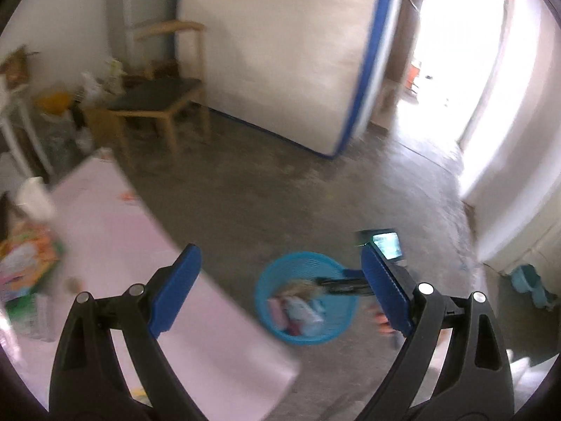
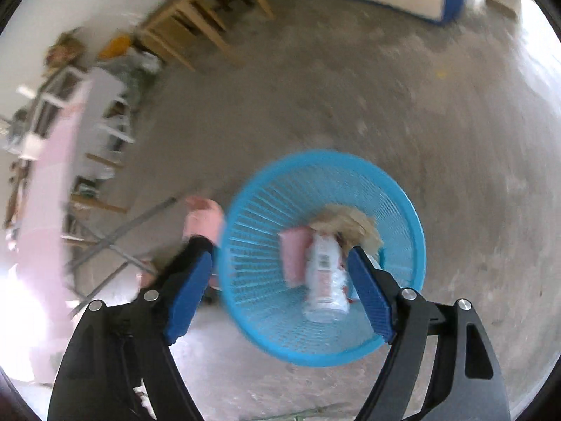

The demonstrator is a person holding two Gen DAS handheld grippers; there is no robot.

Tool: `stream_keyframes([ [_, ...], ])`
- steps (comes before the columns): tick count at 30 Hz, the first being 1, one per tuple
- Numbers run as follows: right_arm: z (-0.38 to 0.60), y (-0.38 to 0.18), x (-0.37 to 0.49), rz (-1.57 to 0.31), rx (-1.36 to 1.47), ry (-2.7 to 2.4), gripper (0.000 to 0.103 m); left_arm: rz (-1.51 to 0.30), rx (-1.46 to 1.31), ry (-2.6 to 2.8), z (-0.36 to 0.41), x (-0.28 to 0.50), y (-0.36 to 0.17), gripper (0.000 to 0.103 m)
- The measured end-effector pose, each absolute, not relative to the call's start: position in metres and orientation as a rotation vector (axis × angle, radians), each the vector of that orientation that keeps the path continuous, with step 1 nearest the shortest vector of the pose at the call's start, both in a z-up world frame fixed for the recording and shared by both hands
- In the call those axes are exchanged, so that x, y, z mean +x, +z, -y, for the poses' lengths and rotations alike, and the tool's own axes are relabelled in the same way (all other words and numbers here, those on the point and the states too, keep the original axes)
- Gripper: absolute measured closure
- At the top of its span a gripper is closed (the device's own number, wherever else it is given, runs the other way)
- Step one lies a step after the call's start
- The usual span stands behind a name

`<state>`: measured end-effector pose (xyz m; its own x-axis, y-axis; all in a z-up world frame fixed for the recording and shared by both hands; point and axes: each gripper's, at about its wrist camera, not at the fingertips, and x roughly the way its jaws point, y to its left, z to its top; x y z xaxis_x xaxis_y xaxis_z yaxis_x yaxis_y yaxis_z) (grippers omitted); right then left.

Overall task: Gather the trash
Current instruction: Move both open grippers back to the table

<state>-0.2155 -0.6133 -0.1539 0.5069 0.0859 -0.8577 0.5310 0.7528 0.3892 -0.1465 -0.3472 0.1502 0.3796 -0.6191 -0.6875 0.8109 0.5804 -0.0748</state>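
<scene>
1. under you is a bare concrete floor (image 2: pixel 350 87), with a pink table (image 1: pixel 115 231) to your left.
2. your right gripper (image 2: pixel 280 277) gapes wide, empty, right above the blue basket (image 2: pixel 403 210).
3. wrappers (image 2: pixel 322 273) lie inside it.
4. your left gripper (image 1: pixel 280 287) stands open, empty.

The grey concrete floor (image 2: pixel 350 87) carries a blue basket (image 2: pixel 403 207) just below the right jaws; left of them, the pink tabletop (image 1: pixel 115 231) carries colourful packages (image 1: pixel 28 263).

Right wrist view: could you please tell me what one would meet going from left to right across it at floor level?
Pink table edge → metal folding legs → pink slipper → blue mesh basket holding trash → bare concrete floor.
</scene>
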Motion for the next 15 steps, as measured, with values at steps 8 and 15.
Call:
stream_keyframes([
  [8, 0.541, -0.002, -0.192, -0.762, 0.53, -0.058, 0.025, -0.707, 0.154, -0.551, 0.154, -0.074, 0.207, 0.015],
  [15, 0.457, 0.074, -0.144, -0.703, 0.41, 0.169, 0.022, -0.742, 0.279, -0.292, 0.047, -0.028, 0.173, 0.014],
])
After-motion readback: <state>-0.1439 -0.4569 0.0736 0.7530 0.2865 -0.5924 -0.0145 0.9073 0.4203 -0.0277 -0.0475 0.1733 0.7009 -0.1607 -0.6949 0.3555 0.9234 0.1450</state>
